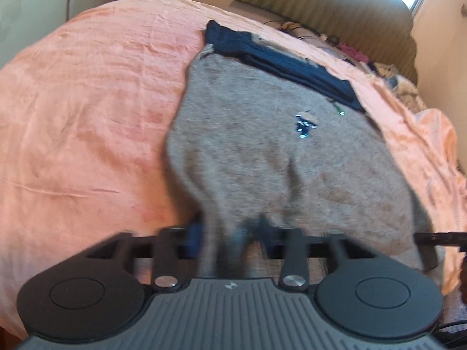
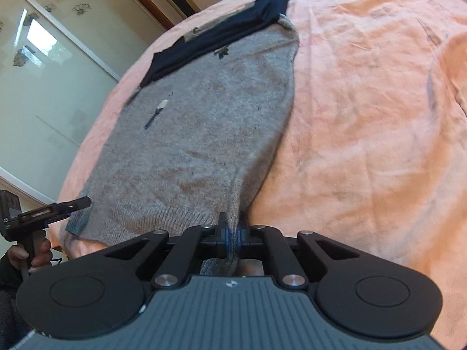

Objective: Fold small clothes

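A grey knitted sweater [image 1: 262, 145] lies spread on a peach bedsheet [image 1: 87, 116], its dark navy part [image 1: 280, 64] at the far end. My left gripper [image 1: 224, 233] is shut on the sweater's near hem at its left corner. My right gripper [image 2: 232, 233] is shut on the near hem at the sweater's [image 2: 198, 128] right corner. In the right wrist view the left gripper's tip [image 2: 74, 202] shows at the hem's other corner. The fabric hangs in folds from both grips.
The peach sheet [image 2: 364, 116] covers the whole bed. A padded headboard [image 1: 335, 8] and a pile of mixed items [image 1: 350, 52] are beyond the sweater. A mirrored wardrobe door [image 2: 43, 87] stands beside the bed.
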A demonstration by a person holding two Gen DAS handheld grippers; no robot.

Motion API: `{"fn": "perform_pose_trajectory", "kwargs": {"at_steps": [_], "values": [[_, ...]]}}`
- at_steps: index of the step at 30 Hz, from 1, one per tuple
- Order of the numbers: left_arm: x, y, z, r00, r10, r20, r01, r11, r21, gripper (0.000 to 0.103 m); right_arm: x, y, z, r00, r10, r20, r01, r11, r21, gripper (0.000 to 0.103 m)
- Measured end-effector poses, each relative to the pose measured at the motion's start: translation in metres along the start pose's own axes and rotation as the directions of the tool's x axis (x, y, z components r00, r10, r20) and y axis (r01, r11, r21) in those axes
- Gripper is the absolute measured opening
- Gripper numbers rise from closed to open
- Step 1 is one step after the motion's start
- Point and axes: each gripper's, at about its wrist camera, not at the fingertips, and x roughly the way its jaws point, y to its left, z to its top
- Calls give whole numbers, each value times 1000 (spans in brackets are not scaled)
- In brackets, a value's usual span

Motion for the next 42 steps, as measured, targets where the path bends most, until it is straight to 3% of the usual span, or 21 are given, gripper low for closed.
{"fn": "perform_pose_trajectory", "kwargs": {"at_steps": [5,9,12,14,16,17,21,23,25,28,30,32,33,36,38,40,42], "values": [[-23,7,6,999,-37,17,37,999,4,7,-32,0,11,996,-74,42,77,994,-74,11],[-14,6,-9,999,34,-35,-32,997,66,6,-29,-19,5,992,-121,-17,120,991,-63,10],[-23,4,-11,1000,19,-8,-18,992,122,7,-25,-19,-1,994,-112,-12,112,993,-27,11],[-38,10,-2,1000,14,16,-16,993,114,8,-32,-17,4,997,-77,-10,77,997,-2,27],[-50,14,16,997,38,66,-45,993,105,12,-40,-10,16,995,-83,64,84,996,-20,77],[-51,13,28,993,52,107,-62,994,95,15,-43,-4,27,989,-82,122,87,995,-39,81],[-15,-26,73,967,47,251,-67,995,70,74,-13,14,90,960,-25,279,49,995,-81,81],[26,-53,89,967,48,249,-69,995,77,75,22,21,124,947,-8,321,32,997,-69,81],[72,-76,98,978,63,201,-87,990,115,75,61,28,150,952,-2,306,24,997,-69,81],[120,-91,96,982,143,123,-161,975,151,75,115,37,166,963,-75,257,105,989,-104,80],[125,-92,81,967,181,180,-219,950,221,77,138,33,160,963,-154,220,185,974,-130,79],[119,-87,67,958,171,229,-233,932,277,77,137,27,146,936,-190,295,261,939,-222,78],[115,-79,65,960,159,231,-220,937,270,79,133,21,139,918,-216,332,304,922,-241,77],[111,-66,68,960,173,221,-220,952,213,89,118,1,141,919,-175,354,241,959,-151,77],[112,-71,71,956,195,218,-244,943,225,90,123,12,142,914,-229,335,306,932,-197,77],[108,-76,71,956,212,202,-255,942,217,90,120,32,138,895,-308,322,380,905,-192,79],[100,-78,69,970,167,177,-199,962,186,90,106,47,126,908,-243,341,320,928,-191,83]]}}
